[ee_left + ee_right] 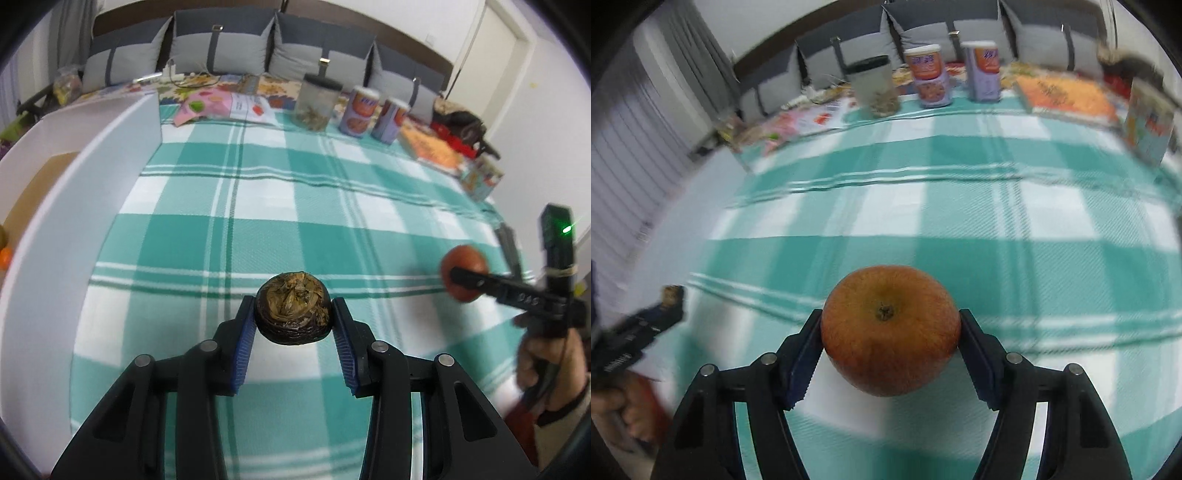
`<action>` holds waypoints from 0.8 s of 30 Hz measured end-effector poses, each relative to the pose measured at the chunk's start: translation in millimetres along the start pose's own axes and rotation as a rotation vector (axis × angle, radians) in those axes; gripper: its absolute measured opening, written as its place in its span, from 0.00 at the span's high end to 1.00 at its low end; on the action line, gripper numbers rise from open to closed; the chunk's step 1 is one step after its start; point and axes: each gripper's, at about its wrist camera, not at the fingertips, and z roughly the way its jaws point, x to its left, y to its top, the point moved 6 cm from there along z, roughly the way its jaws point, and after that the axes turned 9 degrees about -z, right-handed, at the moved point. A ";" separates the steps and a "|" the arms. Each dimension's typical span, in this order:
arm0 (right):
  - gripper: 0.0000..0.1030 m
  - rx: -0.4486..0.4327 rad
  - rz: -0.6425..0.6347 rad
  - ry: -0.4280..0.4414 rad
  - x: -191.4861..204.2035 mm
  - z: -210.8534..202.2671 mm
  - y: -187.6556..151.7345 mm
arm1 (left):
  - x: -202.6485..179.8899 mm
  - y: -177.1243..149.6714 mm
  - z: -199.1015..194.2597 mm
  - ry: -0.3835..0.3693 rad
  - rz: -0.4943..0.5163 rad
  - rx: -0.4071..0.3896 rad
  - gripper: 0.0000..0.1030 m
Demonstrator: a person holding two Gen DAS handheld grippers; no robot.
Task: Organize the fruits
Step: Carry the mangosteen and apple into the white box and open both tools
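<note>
Pinching a dark fruit (292, 308), left gripper (293, 325); right gripper (890, 332) clamps an apple (890, 330) over open checked cloth (332, 206).

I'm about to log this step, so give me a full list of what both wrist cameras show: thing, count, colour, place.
dark fruit: one, brown-black and wrinkled, between the left gripper's pads
apple: one, red-orange, between the right gripper's pads
tablecloth: one, teal and white check, covering the surface
white box: one, at the left edge of the cloth
clear jar: one, dark lid, far side
cans: two, purple and orange labels, right of the jar
cushions: several, grey, along the back
left gripper: black, blue pads, closed on the dark fruit
right gripper: black, closed on the apple
hand: one, holding the right gripper's handle
</note>
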 end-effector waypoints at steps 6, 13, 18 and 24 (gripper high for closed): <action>0.32 0.034 -0.025 0.157 64.8 -2.5 -3.0 | 22.6 8.9 -78.9 -0.097 -0.106 -0.039 0.60; 0.32 -0.001 -0.214 0.310 203.4 -5.2 48.8 | 142.2 53.8 -176.4 0.026 -0.265 -0.221 0.60; 0.32 -0.004 -0.393 0.383 327.0 26.4 97.4 | 226.3 68.3 -151.2 0.149 -0.365 -0.154 0.60; 0.32 0.120 -0.575 0.341 425.6 114.1 130.2 | 275.0 69.9 -69.4 0.254 -0.418 0.060 0.60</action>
